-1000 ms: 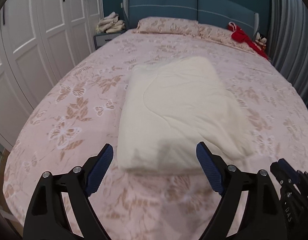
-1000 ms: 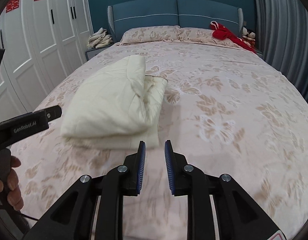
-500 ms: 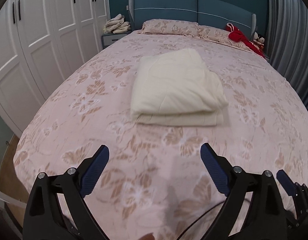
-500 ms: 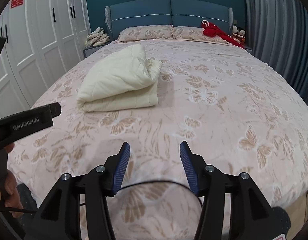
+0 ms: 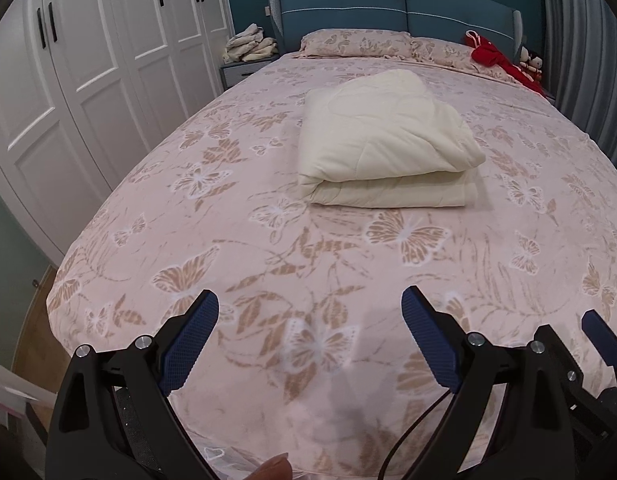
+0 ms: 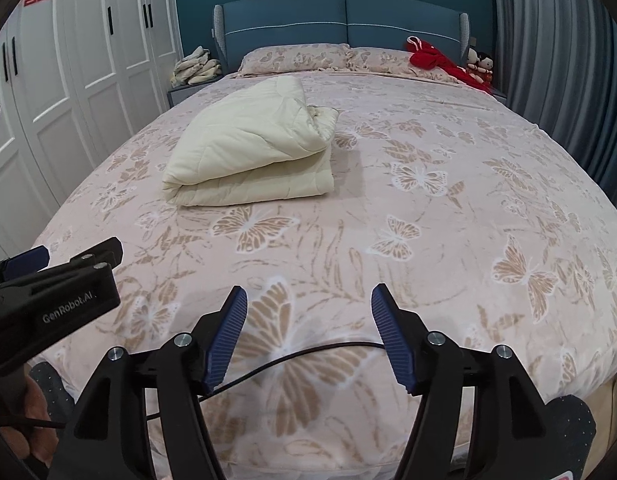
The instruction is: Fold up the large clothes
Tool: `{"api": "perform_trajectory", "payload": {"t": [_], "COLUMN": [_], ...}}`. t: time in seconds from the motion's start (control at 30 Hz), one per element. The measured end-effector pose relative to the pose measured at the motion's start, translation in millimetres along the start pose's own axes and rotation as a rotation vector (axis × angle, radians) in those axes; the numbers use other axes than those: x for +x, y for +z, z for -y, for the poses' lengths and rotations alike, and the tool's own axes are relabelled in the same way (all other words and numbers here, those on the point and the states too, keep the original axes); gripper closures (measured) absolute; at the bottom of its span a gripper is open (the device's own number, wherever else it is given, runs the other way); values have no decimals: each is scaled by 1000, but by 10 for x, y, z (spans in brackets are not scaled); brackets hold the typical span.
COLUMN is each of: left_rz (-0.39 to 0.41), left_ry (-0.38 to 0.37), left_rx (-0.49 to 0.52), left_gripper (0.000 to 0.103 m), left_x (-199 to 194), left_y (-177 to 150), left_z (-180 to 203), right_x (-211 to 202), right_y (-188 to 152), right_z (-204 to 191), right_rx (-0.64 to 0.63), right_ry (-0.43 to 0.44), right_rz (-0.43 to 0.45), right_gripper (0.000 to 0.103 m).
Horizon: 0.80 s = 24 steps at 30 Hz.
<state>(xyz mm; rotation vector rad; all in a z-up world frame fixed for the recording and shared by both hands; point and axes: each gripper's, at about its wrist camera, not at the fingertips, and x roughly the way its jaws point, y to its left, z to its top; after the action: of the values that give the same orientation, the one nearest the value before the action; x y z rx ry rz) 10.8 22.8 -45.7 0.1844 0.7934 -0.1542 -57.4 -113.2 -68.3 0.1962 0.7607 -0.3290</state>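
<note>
A cream quilted garment (image 5: 382,144) lies folded in a thick stack on the pink butterfly bedspread (image 5: 268,264), left of the bed's middle; it also shows in the right wrist view (image 6: 252,150). My left gripper (image 5: 310,312) is open and empty, held near the bed's foot edge well short of the stack. My right gripper (image 6: 308,312) is open and empty too, beside the left one, which shows at the left edge of the right wrist view (image 6: 56,280).
White wardrobe doors (image 5: 88,60) run along the left. A nightstand with piled cloth (image 5: 250,46) stands by the blue headboard (image 5: 396,6). Pillows (image 6: 296,58), a red garment (image 6: 432,58) and dolls sit at the head. Grey curtain (image 6: 568,60) hangs right. A black cable (image 6: 292,356) runs below my right gripper.
Both grippers have pulled back from the folded stack toward the foot of the bed. The right gripper went from nearly shut to wide open. The stack stays put.
</note>
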Motion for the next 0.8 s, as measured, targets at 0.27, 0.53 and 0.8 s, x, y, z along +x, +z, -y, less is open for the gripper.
{"api": "perform_trajectory", "payload": {"t": [0.27,0.53,0.8], "left_rz": [15,15,22], "left_ry": [-3,-23,-10], "left_rx": [10,-6,4], "left_gripper": [13,13,13], "left_x": [26,51,40], "left_y": [-26,-38,-34], "left_z": [15,33,58], "right_x": [53,69,39], "right_y": [1,-2,6], "right_z": [-66,-91,-125], "right_rx": [-6,-8,-17], "right_ry": [0,2,9], "right_rz": [-15,-25,-17], "right_gripper": [39,39,39]}}
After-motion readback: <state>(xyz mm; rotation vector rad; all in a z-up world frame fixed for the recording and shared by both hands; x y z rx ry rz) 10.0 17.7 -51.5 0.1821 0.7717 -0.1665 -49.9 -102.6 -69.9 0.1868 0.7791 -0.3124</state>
